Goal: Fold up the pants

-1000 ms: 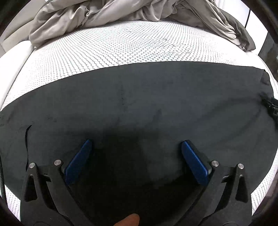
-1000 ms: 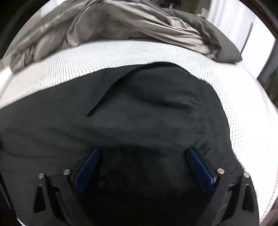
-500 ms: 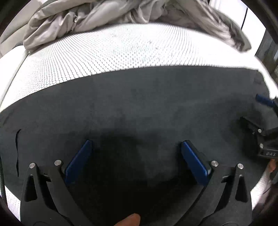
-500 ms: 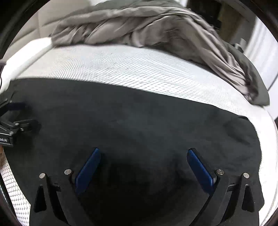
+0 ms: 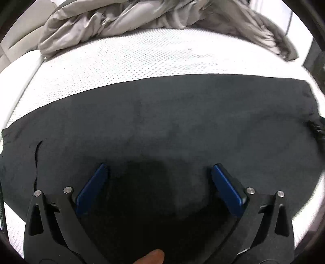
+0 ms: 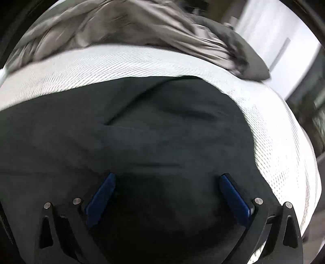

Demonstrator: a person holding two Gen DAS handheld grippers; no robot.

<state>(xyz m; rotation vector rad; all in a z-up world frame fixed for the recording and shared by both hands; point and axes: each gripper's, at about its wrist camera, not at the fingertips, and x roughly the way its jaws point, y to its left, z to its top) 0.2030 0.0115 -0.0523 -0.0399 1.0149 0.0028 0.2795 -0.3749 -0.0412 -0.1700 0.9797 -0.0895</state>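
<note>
Dark charcoal pants (image 5: 162,126) lie spread flat across a white mesh-patterned mattress (image 5: 126,61), running left to right in the left wrist view. My left gripper (image 5: 159,169) hovers just above the cloth, open, with nothing between its blue pads. In the right wrist view the pants (image 6: 162,132) show a rounded end with a diagonal fold line and a few creases. My right gripper (image 6: 167,178) is open over that end, holding nothing. A black part at the pants' right edge (image 5: 316,130) is too blurred to identify.
A rumpled grey duvet (image 5: 142,18) is piled along the far side of the mattress, also seen as the duvet (image 6: 142,24) in the right wrist view. The mattress drops off at its right edge (image 6: 300,154). A fingertip (image 5: 152,258) shows at the bottom.
The right gripper swung back to the right, toward the pants' rounded end, and has left the left wrist view. The left gripper shifted slightly; both stayed open.
</note>
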